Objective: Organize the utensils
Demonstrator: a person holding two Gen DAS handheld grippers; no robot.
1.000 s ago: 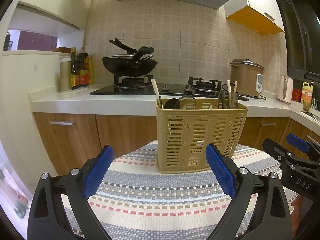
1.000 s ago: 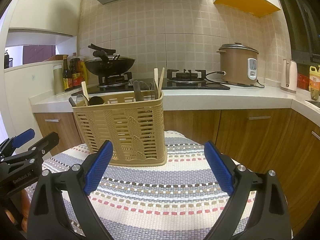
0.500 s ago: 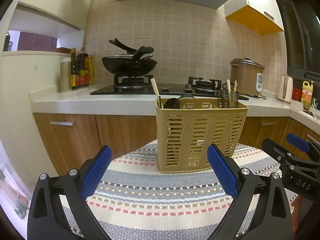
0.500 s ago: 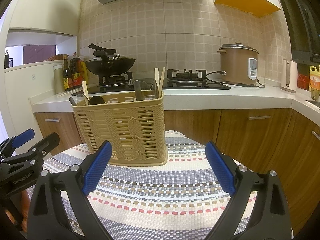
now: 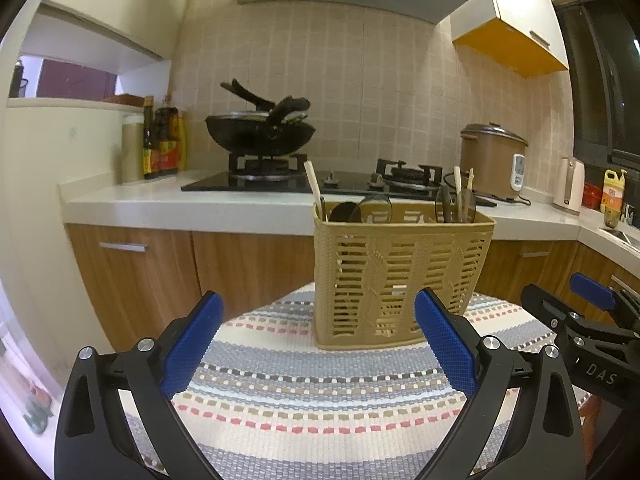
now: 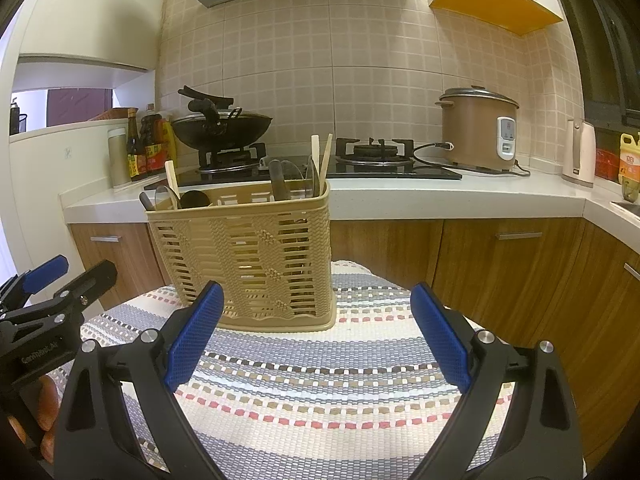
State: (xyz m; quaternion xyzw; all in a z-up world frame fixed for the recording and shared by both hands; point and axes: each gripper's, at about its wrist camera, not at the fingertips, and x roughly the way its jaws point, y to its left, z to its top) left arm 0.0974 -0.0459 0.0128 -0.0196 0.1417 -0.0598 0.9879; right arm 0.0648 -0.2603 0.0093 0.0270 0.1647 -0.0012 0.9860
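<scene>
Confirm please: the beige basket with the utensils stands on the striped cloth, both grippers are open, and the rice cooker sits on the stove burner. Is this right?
Not quite. The rice cooker sits on the white countertop to the right of the stove, not on a burner; the right wrist view shows it. The basket does stand on the striped cloth, and the left gripper and right gripper are open.

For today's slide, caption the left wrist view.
Open left gripper faces tan slotted plastic utensil basket on striped woven mat.

both views marginally nearer the basket (image 5: 402,276), otherwise no visible change
</scene>
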